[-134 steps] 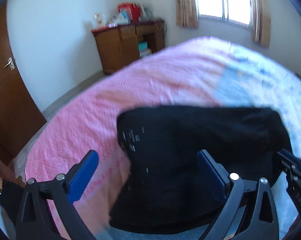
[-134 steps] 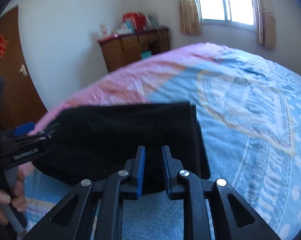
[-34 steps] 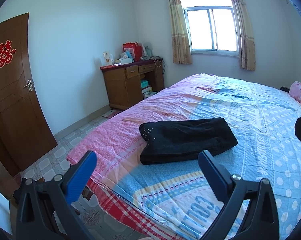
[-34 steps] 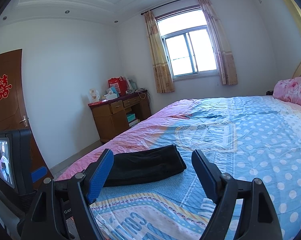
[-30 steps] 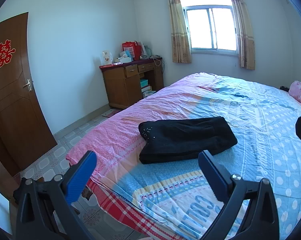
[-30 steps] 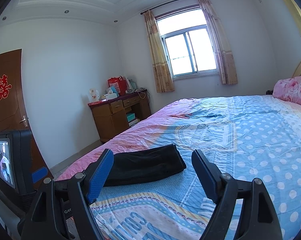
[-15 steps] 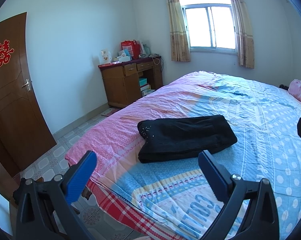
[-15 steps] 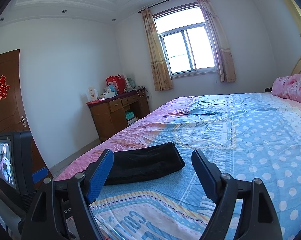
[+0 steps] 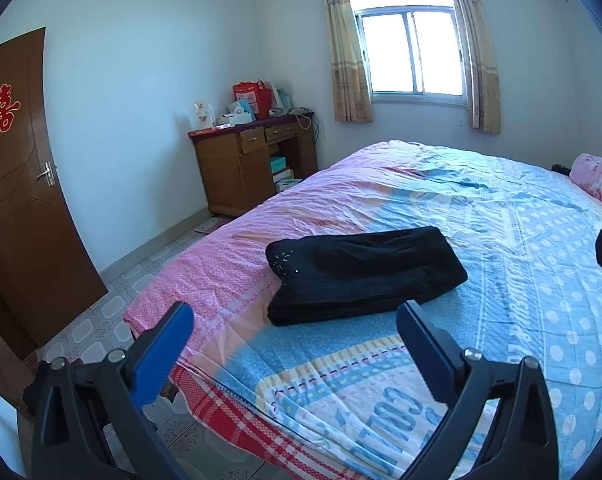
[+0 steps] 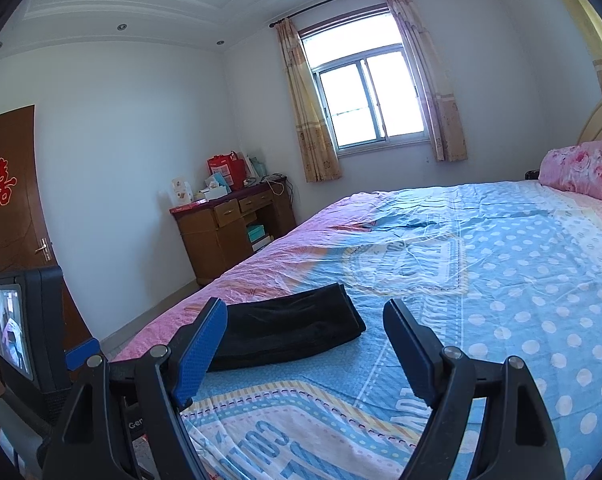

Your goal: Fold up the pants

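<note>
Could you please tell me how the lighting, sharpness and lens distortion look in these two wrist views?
Left wrist view: sharp, the bright window blown out, walls bowed by fisheye, the folded black pants clearly lit on the pink and blue bedspread. Right wrist view: equally sharp, dark vignette corners, window overexposed.

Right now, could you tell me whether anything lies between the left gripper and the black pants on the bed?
Nothing visible does. The left gripper is open and held back from the folded black pants; only bare bedspread lies between them.
</note>
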The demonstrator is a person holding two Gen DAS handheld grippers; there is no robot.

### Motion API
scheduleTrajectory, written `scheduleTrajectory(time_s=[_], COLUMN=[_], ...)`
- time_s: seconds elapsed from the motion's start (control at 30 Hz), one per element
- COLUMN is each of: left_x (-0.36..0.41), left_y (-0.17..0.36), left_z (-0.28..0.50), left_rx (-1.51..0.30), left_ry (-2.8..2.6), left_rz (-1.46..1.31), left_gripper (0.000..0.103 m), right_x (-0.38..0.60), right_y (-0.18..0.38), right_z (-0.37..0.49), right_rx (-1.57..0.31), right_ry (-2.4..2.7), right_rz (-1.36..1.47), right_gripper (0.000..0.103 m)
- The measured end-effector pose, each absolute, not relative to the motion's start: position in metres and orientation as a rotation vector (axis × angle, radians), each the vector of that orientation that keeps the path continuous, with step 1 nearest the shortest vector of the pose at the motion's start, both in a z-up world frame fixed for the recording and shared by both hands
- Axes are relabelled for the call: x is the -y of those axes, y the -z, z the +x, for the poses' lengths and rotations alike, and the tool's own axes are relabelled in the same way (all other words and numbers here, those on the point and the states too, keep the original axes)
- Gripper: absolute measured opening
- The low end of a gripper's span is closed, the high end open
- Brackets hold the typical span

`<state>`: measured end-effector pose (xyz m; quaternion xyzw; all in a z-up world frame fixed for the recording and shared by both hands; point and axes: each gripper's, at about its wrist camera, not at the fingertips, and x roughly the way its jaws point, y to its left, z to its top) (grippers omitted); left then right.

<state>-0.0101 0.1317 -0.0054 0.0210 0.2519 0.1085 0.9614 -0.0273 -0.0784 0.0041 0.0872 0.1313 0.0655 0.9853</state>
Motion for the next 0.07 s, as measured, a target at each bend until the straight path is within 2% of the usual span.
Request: scheduleTrajectory(time_s=[0.07], left_x=[-0.1332], left_y=[0.0041], left_z=[-0.0100], left_rx=[-0.513], left_ry=[-0.215], left_rz=[0.028], left_gripper=[0.103], right_x=[0.0788], right_y=[-0.0041], right_z=[-0.0276], right_rx=[-0.263], right_ry=[-0.129], right_rz=[0.176], right_gripper=[0.082])
